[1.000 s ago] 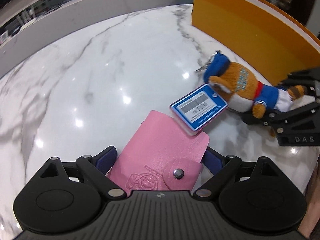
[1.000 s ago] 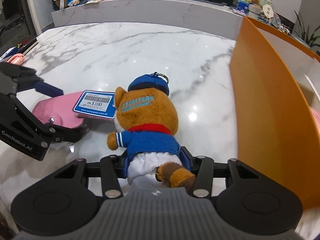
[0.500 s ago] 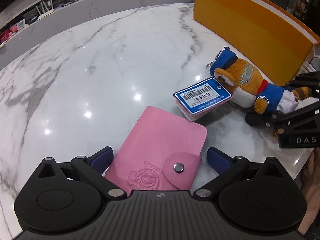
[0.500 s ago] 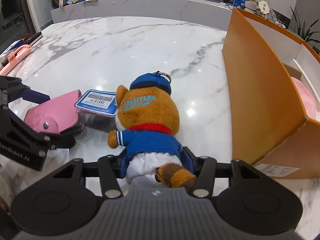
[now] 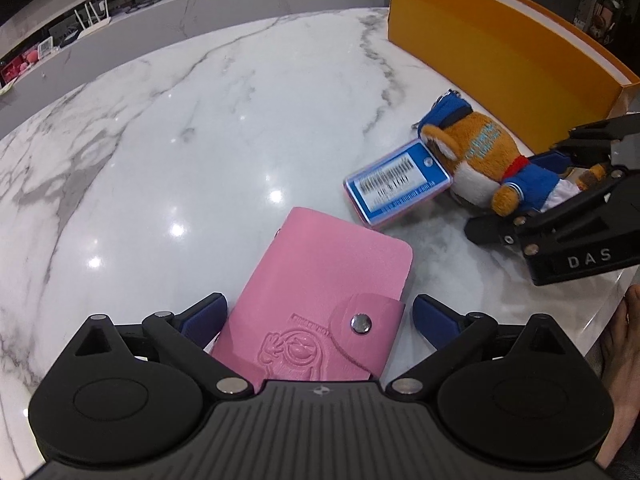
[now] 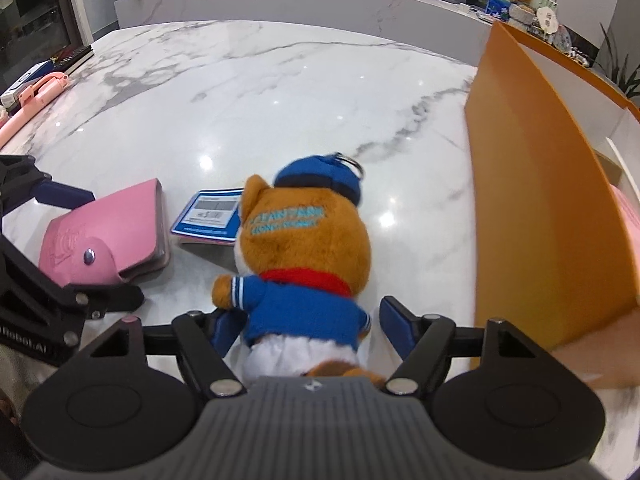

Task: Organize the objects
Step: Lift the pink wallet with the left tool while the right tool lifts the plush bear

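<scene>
Resting flat on the marble table (image 5: 200, 120), the pink card wallet (image 5: 320, 280) lies loose between the unclenched left gripper (image 5: 320, 316), while the right gripper (image 6: 308, 324) is opening off the plush bear (image 6: 304, 252), seemingly releasing it beside the orange box (image 6: 540, 200).

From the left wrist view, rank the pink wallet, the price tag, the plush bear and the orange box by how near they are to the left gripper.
1. Pink wallet: between the open jaws of the left gripper.
2. Price tag: just beyond the wallet, to the right.
3. Plush bear: right of the tag, touching it.
4. Orange box: far right, behind the bear.
</scene>
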